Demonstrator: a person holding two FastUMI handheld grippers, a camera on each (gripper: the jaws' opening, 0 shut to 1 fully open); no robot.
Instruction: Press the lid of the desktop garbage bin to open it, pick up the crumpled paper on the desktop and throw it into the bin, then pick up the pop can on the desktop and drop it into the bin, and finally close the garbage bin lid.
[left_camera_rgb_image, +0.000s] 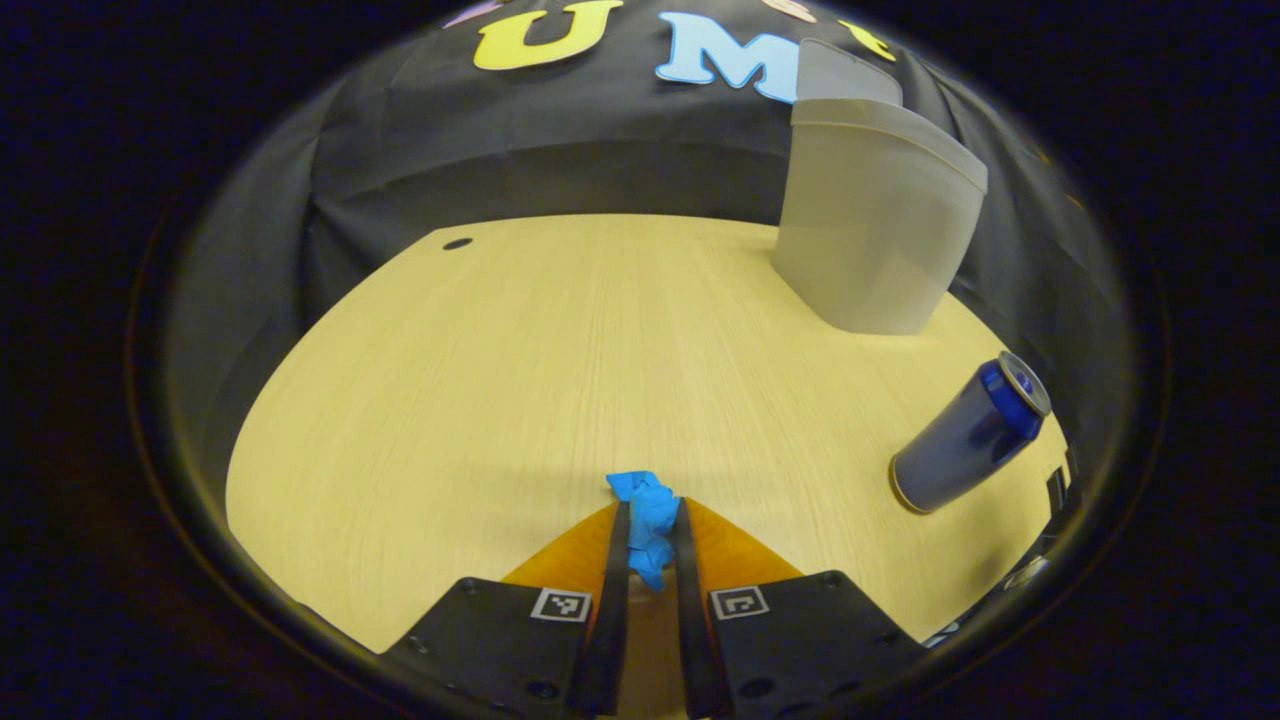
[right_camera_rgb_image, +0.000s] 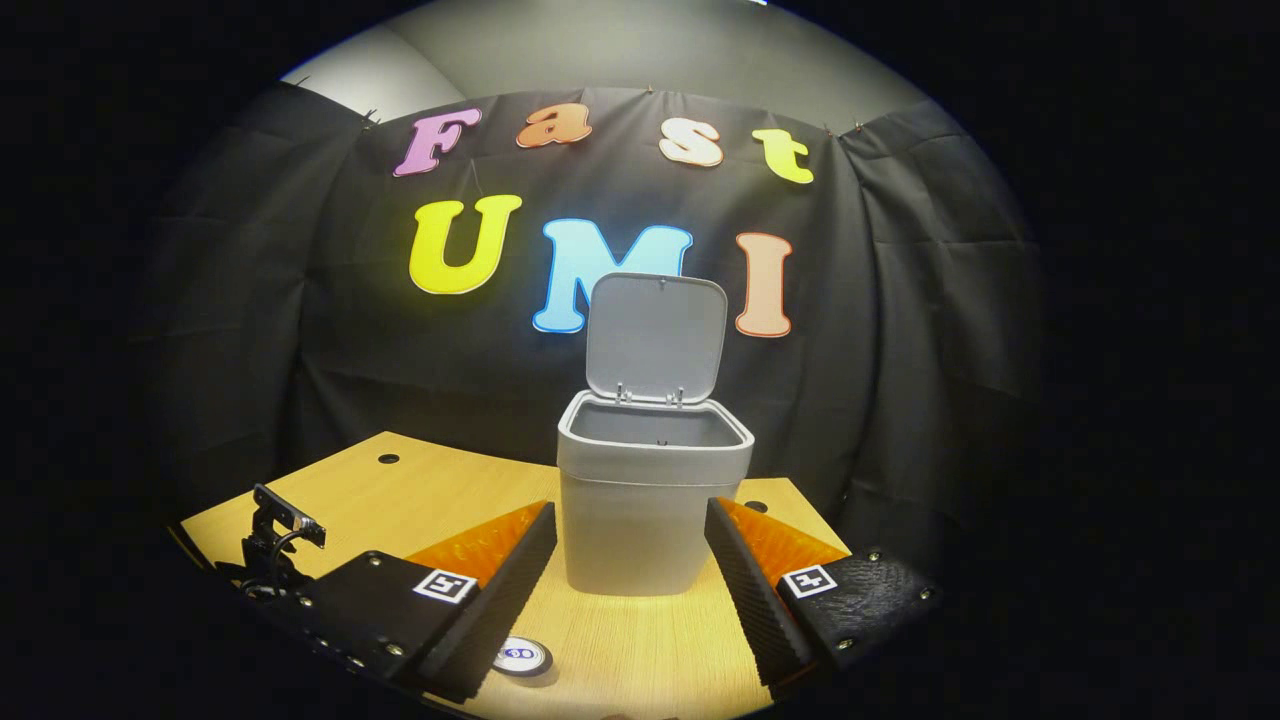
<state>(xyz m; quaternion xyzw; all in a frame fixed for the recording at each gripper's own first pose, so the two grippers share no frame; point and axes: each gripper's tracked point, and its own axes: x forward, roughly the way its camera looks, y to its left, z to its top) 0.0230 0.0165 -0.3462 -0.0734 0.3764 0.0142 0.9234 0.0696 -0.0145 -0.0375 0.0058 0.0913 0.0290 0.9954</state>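
Observation:
A blue crumpled paper (left_camera_rgb_image: 651, 535) sits squeezed between the two fingers of my left gripper (left_camera_rgb_image: 652, 506), low over the wooden desktop (left_camera_rgb_image: 520, 380). The grey garbage bin (left_camera_rgb_image: 865, 240) stands ahead to the right, its lid (left_camera_rgb_image: 845, 75) raised. A blue pop can (left_camera_rgb_image: 968, 438) stands upright to the right of the paper. In the right gripper view the bin (right_camera_rgb_image: 650, 470) is straight ahead with its lid (right_camera_rgb_image: 656, 335) upright and the inside bare. My right gripper (right_camera_rgb_image: 630, 590) is open in front of the bin, and the can's top (right_camera_rgb_image: 521, 656) shows just below its left finger.
The black cloth wall hangs close behind the bin. A small cable hole (left_camera_rgb_image: 457, 243) marks the far left of the desktop. A small black device (right_camera_rgb_image: 278, 545) rises at the desk's left edge in the right gripper view. Bare wood lies left of the paper.

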